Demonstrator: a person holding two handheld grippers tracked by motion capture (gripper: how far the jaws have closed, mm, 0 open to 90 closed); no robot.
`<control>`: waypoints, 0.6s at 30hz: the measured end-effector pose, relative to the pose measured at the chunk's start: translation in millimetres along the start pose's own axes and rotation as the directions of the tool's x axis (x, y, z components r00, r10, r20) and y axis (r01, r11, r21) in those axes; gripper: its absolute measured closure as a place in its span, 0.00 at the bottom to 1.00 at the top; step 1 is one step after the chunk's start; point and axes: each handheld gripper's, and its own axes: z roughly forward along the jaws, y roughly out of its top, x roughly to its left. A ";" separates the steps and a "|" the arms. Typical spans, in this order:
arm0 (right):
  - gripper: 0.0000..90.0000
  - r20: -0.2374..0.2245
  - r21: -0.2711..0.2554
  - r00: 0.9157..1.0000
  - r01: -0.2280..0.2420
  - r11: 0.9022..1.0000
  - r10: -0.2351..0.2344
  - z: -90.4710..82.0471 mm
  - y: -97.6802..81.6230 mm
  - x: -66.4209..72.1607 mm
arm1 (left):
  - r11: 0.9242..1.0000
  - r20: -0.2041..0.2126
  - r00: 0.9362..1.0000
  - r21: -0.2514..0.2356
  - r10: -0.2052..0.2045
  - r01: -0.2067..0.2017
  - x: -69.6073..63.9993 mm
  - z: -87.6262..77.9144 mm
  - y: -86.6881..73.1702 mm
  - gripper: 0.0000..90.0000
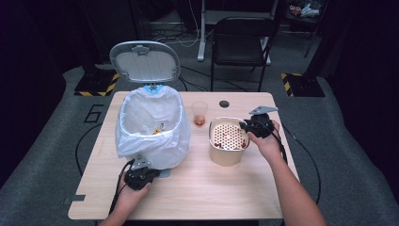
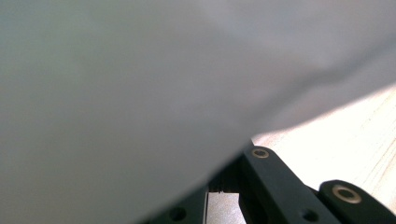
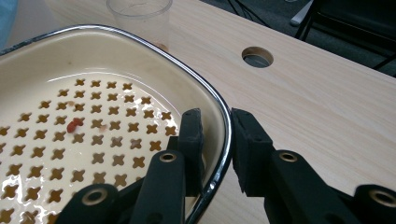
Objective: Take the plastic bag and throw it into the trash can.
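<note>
A cream basin [image 1: 227,156] with a perforated strainer insert stands right of centre on the table. My right gripper [image 1: 250,126] is at its right rim. In the right gripper view the gripper [image 3: 217,135] is shut on the dark rim [image 3: 140,39], one pad inside and one outside. A small red scrap [image 3: 73,125] lies on the wet insert. My left gripper [image 1: 140,175] sits low at the front foot of a pedal bin lined with a white bag [image 1: 150,127]. The bag [image 2: 140,93] hides most of its fingers [image 2: 271,177].
The bin's grey lid [image 1: 145,61] stands open, and scraps lie inside the bag. A clear plastic cup [image 1: 199,113] with red bits stands between bin and basin. A cable hole [image 1: 224,103] is behind the basin. A black chair [image 1: 242,40] stands beyond the table.
</note>
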 end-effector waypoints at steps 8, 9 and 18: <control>0.84 -0.045 0.000 0.999 0.014 1.000 -0.014 -9.5 -6.8 12.0 | 1.000 0.000 1.000 0.000 -0.001 0.001 -0.1 0.0 0.0 1.00; 0.84 -0.050 -0.001 0.999 0.015 1.000 -0.015 -11.0 -7.7 14.6 | 1.000 -0.004 1.000 0.000 0.002 -0.002 -0.1 -0.1 0.0 1.00; 0.84 -0.095 -0.011 0.995 0.026 1.000 -0.027 -30.8 -23.1 51.6 | 1.000 -0.006 1.000 -0.001 -0.004 0.004 -0.8 0.1 -0.1 1.00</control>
